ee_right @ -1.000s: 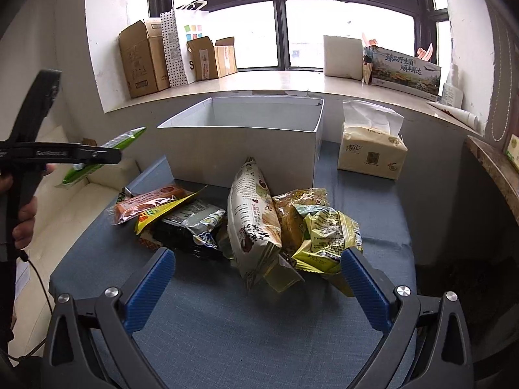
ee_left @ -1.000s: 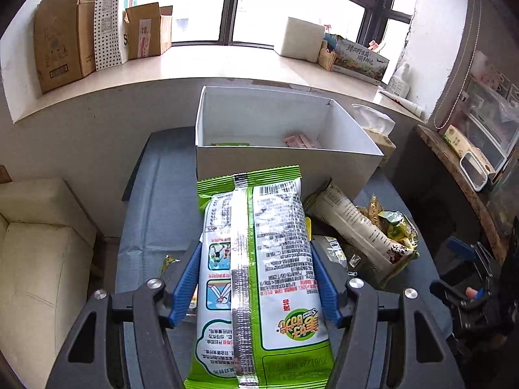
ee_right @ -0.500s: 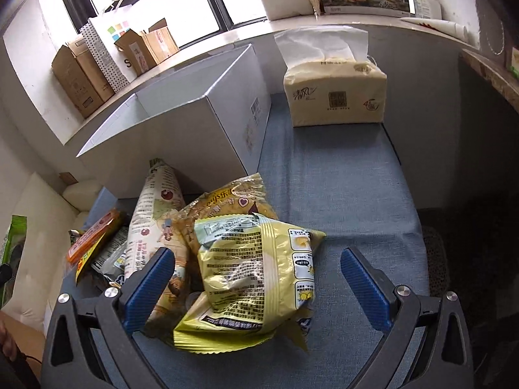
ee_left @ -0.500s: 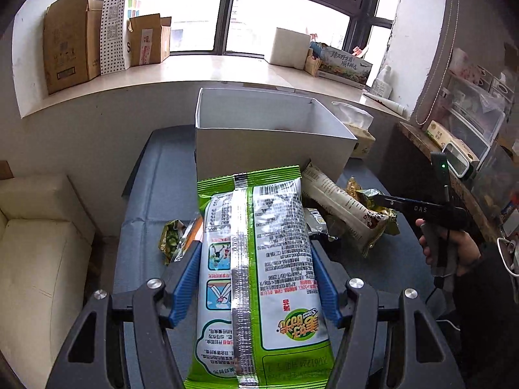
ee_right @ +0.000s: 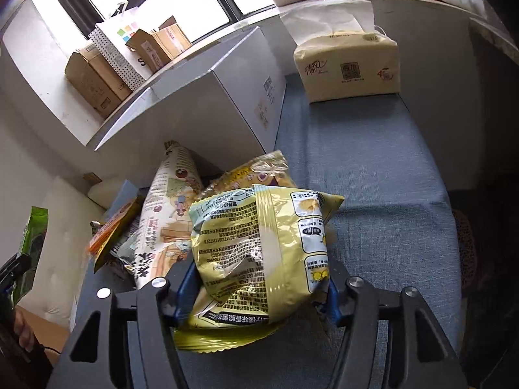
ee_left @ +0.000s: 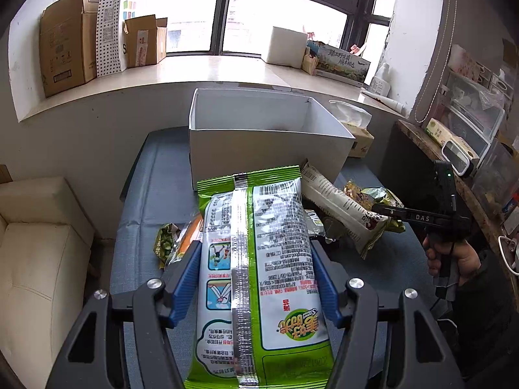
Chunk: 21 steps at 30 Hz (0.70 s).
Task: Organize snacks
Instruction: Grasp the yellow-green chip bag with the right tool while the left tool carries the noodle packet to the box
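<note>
My left gripper (ee_left: 256,249) is shut on a long green-and-white snack bag (ee_left: 279,227), held above the table in front of the open white box (ee_left: 269,152). In the right wrist view my right gripper (ee_right: 259,275) straddles a yellow snack bag (ee_right: 256,227) at the pile's right end. Its jaws are closing, and both blue pads touch the bag's sides. A tall beige snack bag (ee_right: 168,207) and a golden bag (ee_right: 256,168) lie just behind it. The white box (ee_right: 211,107) stands beyond the pile.
A tissue pack (ee_right: 347,68) stands right of the box on the blue-grey tablecloth (ee_right: 373,168). An orange packet (ee_right: 110,230) and small packets lie at the pile's left. A cream sofa (ee_left: 39,259) is left of the table. Cardboard boxes (ee_left: 65,48) line the windowsill.
My right gripper dropped toward the pile's right end and its jaws went from wide apart to closed around the yellow bag. The left gripper kept hold of the green bag and shifted slightly.
</note>
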Each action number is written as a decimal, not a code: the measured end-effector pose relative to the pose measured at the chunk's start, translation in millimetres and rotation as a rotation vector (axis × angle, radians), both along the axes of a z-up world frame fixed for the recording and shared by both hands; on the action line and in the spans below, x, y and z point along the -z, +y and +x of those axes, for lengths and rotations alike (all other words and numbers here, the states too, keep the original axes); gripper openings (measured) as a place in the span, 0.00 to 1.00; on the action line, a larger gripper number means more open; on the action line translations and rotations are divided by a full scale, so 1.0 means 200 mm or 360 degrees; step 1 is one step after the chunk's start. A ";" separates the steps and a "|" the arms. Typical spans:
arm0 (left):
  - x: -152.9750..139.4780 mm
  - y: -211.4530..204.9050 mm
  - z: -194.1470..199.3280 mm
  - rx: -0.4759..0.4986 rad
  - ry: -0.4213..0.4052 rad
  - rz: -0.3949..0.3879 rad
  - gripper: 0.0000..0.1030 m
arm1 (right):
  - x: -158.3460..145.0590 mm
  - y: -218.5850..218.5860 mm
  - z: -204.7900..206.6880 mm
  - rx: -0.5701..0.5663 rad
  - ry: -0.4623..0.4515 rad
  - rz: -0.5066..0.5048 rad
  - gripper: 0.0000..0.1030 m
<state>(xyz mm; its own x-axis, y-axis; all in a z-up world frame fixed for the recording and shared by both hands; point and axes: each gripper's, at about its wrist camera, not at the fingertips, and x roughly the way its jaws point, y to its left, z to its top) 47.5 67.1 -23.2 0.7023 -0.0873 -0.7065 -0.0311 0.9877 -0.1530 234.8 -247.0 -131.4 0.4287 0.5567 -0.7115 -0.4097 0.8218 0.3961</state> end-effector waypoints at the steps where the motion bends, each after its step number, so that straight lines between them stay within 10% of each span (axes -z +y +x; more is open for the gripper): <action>1: -0.01 -0.01 0.01 0.0003 -0.0008 0.0014 0.67 | -0.03 -0.01 -0.02 0.0005 -0.0023 0.0025 0.64; 11: -0.20 0.01 0.39 0.0062 -0.0157 -0.0027 0.67 | -0.47 -0.02 -0.13 0.0083 -0.0354 0.0119 0.64; 21: -0.30 0.07 1.08 -0.0008 -0.0133 0.0060 0.67 | -0.80 0.41 0.15 0.0061 -0.0579 -0.0086 0.64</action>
